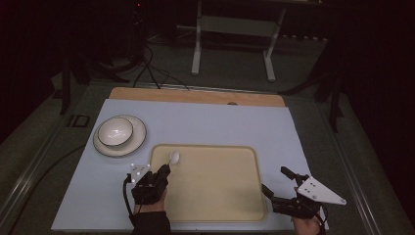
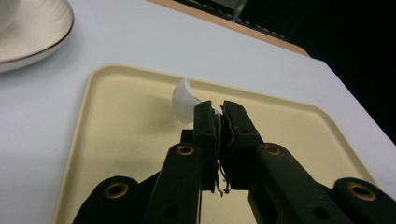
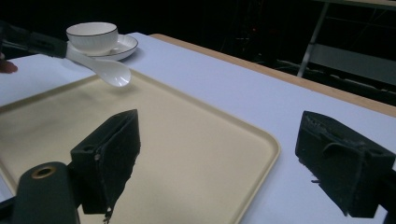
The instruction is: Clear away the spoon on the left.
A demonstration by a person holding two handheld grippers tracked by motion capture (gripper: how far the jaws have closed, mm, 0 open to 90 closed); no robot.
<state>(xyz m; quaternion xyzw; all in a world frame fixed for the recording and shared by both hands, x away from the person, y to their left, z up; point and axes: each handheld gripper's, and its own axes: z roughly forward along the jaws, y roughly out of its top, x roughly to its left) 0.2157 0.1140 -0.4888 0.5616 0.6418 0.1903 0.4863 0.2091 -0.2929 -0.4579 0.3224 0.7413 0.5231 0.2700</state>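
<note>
- Bowl (image 1: 115, 131) sits on a gold-rimmed saucer (image 1: 138, 142) at about ten o'clock on the pale blue table (image 1: 220, 122), well apart from both grippers and untouched
- Left gripper (image 1: 164, 170) has its jaws clamped tight on the handle of a white ceramic spoon (image 1: 174, 156); in the left gripper view the spoon (image 2: 183, 100) pokes out past the closed tips, and the right gripper view shows the spoon (image 3: 109, 71) held low over the rim of the tray, its scoop off the surface
- The yellow tray (image 1: 244, 205) lies at the table's middle, toward six o'clock; the spoon hangs above its eleven o'clock corner
- Step in hand, as I judge it: setting the spoon down onto the tray. The next move calls for lowering the scoop until it rests flat inside the rim, then easing the jaws apart without flicking the handle
- Right gripper (image 1: 275, 182) waits at about four o'clock, just off the tray's edge, jaws spread wide with nothing between them; its own view shows the tray (image 3: 261, 140) between its pads
- No brand, label or legible writing on any of it
</note>
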